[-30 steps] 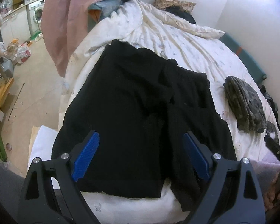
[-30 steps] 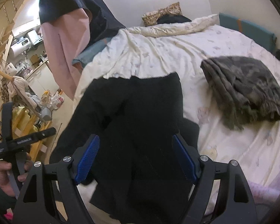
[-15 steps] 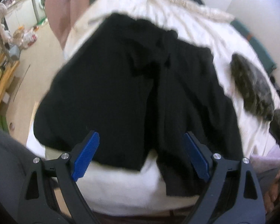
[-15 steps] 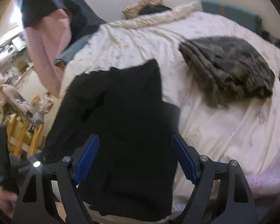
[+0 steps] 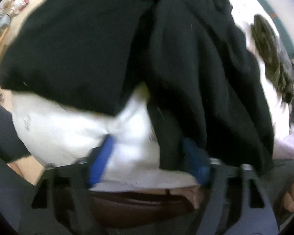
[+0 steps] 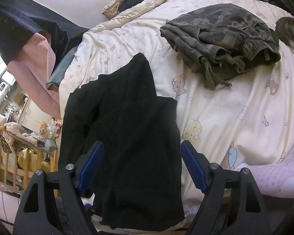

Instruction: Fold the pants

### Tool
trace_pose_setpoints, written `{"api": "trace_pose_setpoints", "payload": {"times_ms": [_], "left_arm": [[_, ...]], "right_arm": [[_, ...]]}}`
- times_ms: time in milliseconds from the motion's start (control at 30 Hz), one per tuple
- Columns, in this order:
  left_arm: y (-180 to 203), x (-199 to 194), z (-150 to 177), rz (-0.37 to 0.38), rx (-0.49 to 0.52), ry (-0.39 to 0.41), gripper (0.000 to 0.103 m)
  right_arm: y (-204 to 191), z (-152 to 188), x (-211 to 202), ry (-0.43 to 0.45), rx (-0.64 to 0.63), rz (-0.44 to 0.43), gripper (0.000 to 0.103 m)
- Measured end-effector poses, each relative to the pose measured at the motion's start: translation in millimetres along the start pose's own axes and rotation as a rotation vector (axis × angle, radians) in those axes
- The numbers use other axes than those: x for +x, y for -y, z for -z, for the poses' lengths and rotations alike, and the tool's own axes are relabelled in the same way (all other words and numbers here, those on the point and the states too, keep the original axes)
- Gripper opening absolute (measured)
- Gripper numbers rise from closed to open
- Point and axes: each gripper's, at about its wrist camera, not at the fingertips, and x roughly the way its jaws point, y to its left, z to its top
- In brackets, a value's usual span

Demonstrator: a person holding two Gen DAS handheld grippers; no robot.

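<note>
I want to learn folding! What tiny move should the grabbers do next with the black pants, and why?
Probably the left gripper should finish closing on the hem of the black pants. Its jaws are closing, and a pant-leg edge hangs between its blue pads at the bed's near edge. The right gripper sits open around the other leg, so it looks ready to pinch next.

The left wrist view is smeared with motion blur, so whether the left hand-held gripper [image 5: 147,160] pads touch the black pants [image 5: 186,68] can't be told. In the right wrist view, the pants' near hem [image 6: 143,225] hides the bed's edge, and a grey garment [image 6: 289,31] is cut off at the right.
</note>
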Motion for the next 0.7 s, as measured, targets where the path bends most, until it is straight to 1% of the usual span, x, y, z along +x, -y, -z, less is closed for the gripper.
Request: {"api": "trace_pose_setpoints", "payload": {"times_ms": [67,100,133,167,200,233,333,367,433,467,533,567,633,700], "left_arm": [[5.3,-3.5,1.9,0.04,0.017,0.022,0.045],[8.9,-3.7,1.1,0.088,0.036,0.021,0.03],[12.0,-1.2,0.1,0.129,0.06,-0.003,0.015],[13.9,-0.4,-0.7,0.131,0.077,-0.027,0.007],[13.3,-3.4,-0.9,0.129,0.076,-0.028,0.006],[11.2,-12.4,-0.3,0.158,0.075,-0.009,0.005],[8.1,-37.0,-0.5,0.179,0.105,0.044,0.004],[4.8,-48.0,-1.3,0.191,0.11,0.065,0.004],[-4.5,-65.5,-6.9,0.179,0.111,0.108,0.004],[-10.2,-73.3,-8.7,0.175,0.106,0.13,0.004],[-17.4,-81.8,-16.0,0.166,0.095,0.163,0.004],[-21.3,-83.5,-16.4,0.163,0.09,0.172,0.004],[-29.5,-85.6,-20.6,0.171,0.067,0.182,0.004],[-33.1,-84.4,-21.7,0.185,0.049,0.172,0.004]], "right_arm": [[0.2,0.1,0.3,-0.003,-0.001,0.004,0.083],[0.7,0.3,0.3,-0.005,0.0,0.004,0.083],[1.2,0.6,0.2,-0.004,0.002,0.004,0.083],[1.5,1.2,-0.2,-0.004,0.003,0.006,0.083],[2.0,1.3,-0.5,-0.004,0.004,0.008,0.083],[2.7,1.4,-0.5,-0.005,0.006,0.008,0.083],[7.8,1.8,2.7,-0.043,0.024,0.007,0.083],[10.1,3.1,5.4,-0.072,0.029,0.01,0.083],[14.2,8.0,11.0,-0.127,0.041,0.023,0.083],[17.7,11.9,16.6,-0.173,0.049,0.039,0.083],[25.4,22.7,27.0,-0.265,0.078,0.043,0.082],[30.7,30.7,31.1,-0.307,0.094,0.063,0.082],[36.4,39.7,33.5,-0.352,0.116,0.085,0.08],[42.8,51.4,34.3,-0.398,0.138,0.099,0.078]]}}
